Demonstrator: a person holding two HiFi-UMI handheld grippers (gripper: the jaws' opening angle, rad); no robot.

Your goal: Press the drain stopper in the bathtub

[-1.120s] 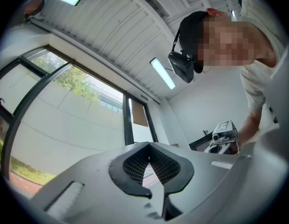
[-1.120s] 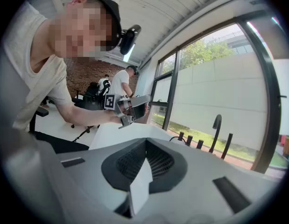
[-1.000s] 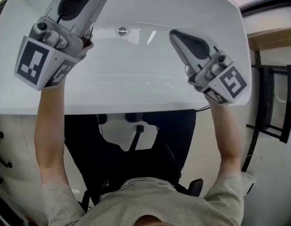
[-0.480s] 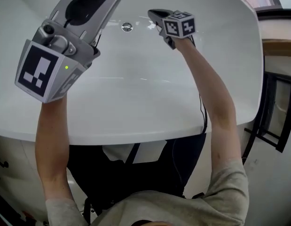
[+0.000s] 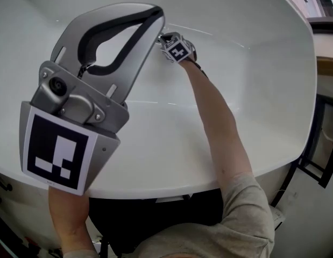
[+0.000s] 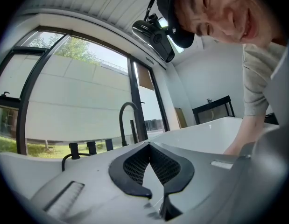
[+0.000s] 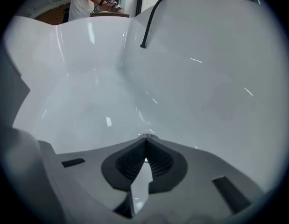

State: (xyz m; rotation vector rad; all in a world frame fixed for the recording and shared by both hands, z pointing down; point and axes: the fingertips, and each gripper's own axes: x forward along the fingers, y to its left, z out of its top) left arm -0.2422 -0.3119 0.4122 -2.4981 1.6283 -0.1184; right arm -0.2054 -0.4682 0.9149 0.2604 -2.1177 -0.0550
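Down on the floor of the white bathtub [image 5: 252, 90], the right claw [image 5: 162, 37] sits right at the drain at the end of a bare, outstretched arm. Its 2 jaws are closed tip to tip with nothing between them. In the right gripper view a thin rim of the drain stopper [image 7: 146, 135] peeks out just past those tips; touching or not, I cannot tell. In the head view the stopper is blocked by the left claw [image 5: 156, 15], which hangs high and close to the camera, jaws also pressed together and empty. Its marker cube [image 5: 58, 152] shows a black-and-white square pattern. A black tap [image 6: 127, 120] rises beyond the tub's far edge before tall windows [image 6: 65, 92], and a black rack [image 6: 212, 111] stands off to the side.
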